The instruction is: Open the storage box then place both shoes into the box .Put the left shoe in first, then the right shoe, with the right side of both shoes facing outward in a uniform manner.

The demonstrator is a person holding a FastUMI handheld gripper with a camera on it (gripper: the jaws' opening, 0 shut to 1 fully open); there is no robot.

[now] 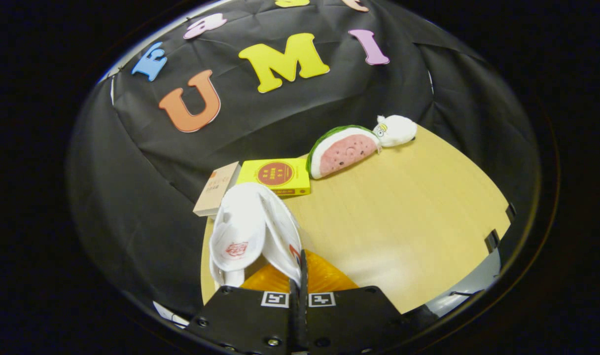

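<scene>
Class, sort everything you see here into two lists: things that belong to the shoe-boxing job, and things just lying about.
Belongs to the job:
white shoe, pinched by its edge in the closed jaws
gripper
orange storage box

Just lying about:
yellow box
tan box
watermelon plush
white plush

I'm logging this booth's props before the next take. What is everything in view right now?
Shoe: 1, white, pinched at its edge by the fingers, held above the orange thing.
Orange ribbed thing: 1, orange, just ahead of the fingers, under the shoe; cannot tell what it is.
Yellow box: 1, yellow, beyond the shoe.
Tan box: 1, tan, beside the yellow box.
Watermelon plush: 1, green, white, pink, beyond the yellow box.
White plush: 1, white, touching the watermelon.
Table: 1, light wood.
Gripper: 1, fingers shut on the shoe.
</scene>
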